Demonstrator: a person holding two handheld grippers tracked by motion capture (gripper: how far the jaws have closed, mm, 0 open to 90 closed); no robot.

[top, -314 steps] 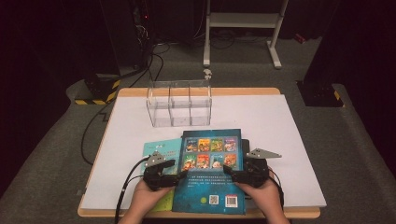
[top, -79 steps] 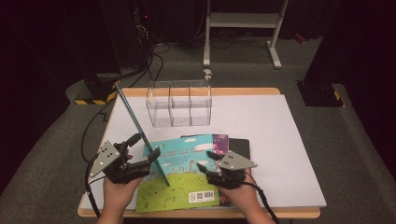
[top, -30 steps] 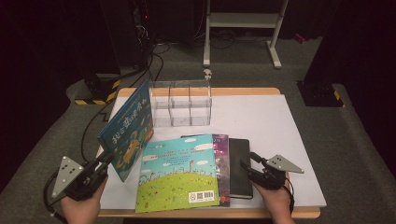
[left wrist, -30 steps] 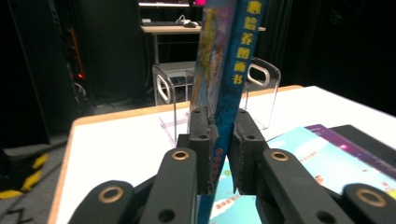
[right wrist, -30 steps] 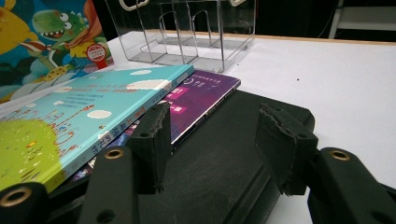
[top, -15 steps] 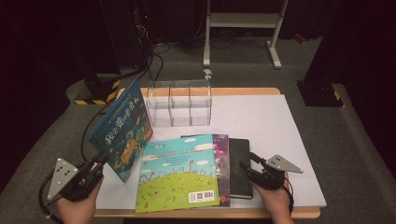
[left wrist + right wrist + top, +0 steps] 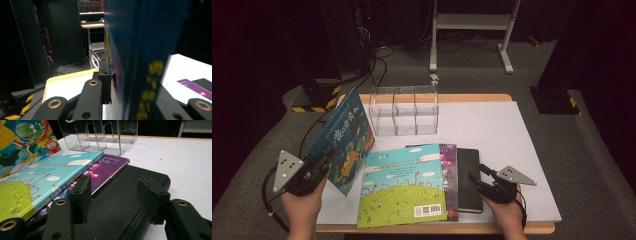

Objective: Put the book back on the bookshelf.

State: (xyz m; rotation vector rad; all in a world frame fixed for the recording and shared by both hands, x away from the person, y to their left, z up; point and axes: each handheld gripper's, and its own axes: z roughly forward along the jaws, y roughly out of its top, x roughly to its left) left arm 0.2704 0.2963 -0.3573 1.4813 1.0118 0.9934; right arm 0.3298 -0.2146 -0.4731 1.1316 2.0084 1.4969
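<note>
A blue dinosaur picture book (image 7: 343,137) stands tilted up over the table's left edge. My left gripper (image 7: 326,159) is shut on its lower corner. In the left gripper view the book (image 7: 140,50) sits edge-on between the jaws of the left gripper (image 7: 132,87), which have just tightened slightly on it. A green-and-teal book (image 7: 402,185) lies on a purple book (image 7: 450,167), beside a black notebook (image 7: 467,165). My right gripper (image 7: 478,172) rests open over the notebook's near right part. In the right gripper view nothing is between the jaws of the right gripper (image 7: 115,195), above the notebook (image 7: 130,180).
A clear acrylic divider rack (image 7: 404,110) stands at the back centre of the white table mat (image 7: 497,130). Cables trail off the table's left side. A white stand (image 7: 472,30) is on the floor behind.
My left hand has edged forward and slightly right toward the table, carrying the blue book with it. The right gripper and the flat books have stayed put.
</note>
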